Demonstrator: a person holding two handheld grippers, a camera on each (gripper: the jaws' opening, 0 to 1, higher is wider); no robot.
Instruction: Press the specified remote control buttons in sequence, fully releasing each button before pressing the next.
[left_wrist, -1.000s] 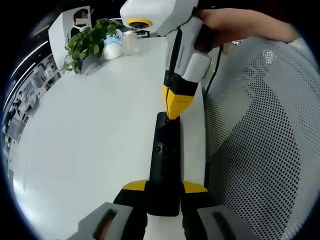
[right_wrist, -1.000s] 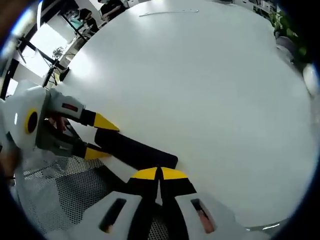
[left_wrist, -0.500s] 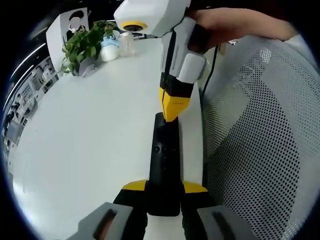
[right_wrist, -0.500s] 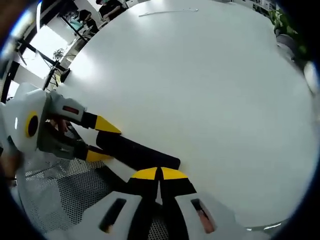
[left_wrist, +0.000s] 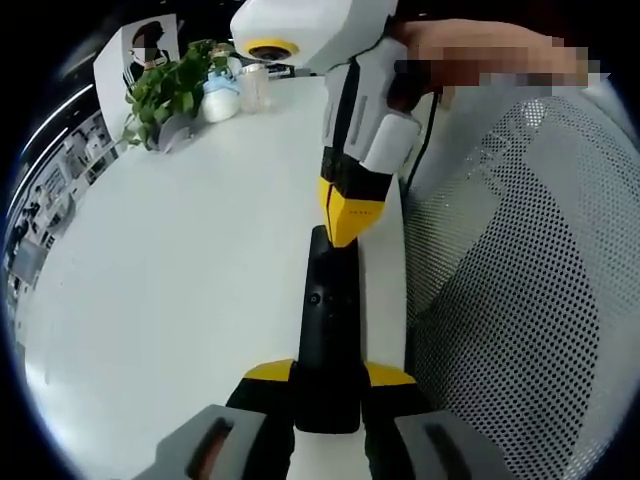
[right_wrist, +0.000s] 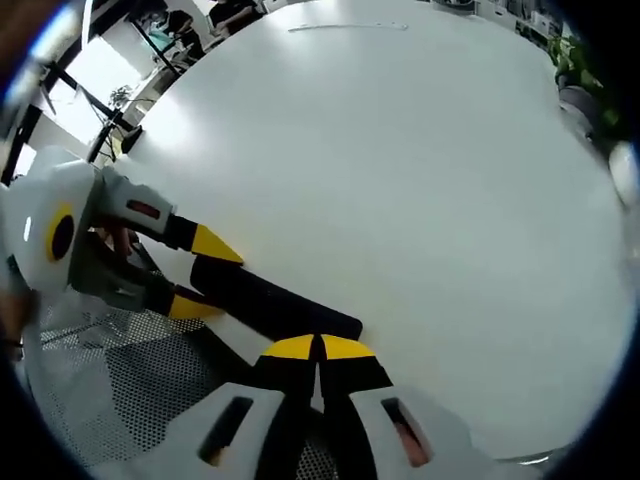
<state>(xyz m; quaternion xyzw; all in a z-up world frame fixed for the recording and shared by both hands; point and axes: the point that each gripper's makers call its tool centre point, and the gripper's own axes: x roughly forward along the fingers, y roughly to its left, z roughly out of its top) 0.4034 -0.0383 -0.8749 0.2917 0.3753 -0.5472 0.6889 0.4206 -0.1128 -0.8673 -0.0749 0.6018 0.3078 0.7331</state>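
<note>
while the black remote control (left_wrist: 328, 330) lies lengthwise on the white table (left_wrist: 170, 270), we see it close along the table's edge, with a mesh chair (left_wrist: 520, 290) just past that edge. its near end sits between the yellow-tipped jaws of our left gripper (left_wrist: 328, 375), which are closed in against its two sides and hold it. in the right gripper view the same remote (right_wrist: 270, 300) runs from the left gripper (right_wrist: 195, 275) toward our own right gripper (right_wrist: 318, 348).

our right gripper (left_wrist: 347, 215) comes down from above in the left gripper view, its yellow tips brought together with no gap between them, and the point rests at the far end of the remote; we cannot tell whether it is pressing or only touching. a hand (left_wrist: 470, 55) grips its white body.

on the side away from the edge the tabletop is broad and bare, so there is plenty of room that way and very little on the chair side. far off at the table's back stand a potted plant (left_wrist: 175, 85), a small bottle (left_wrist: 222, 95) and a clear cup (left_wrist: 258, 85), well apart from the remote.
</note>
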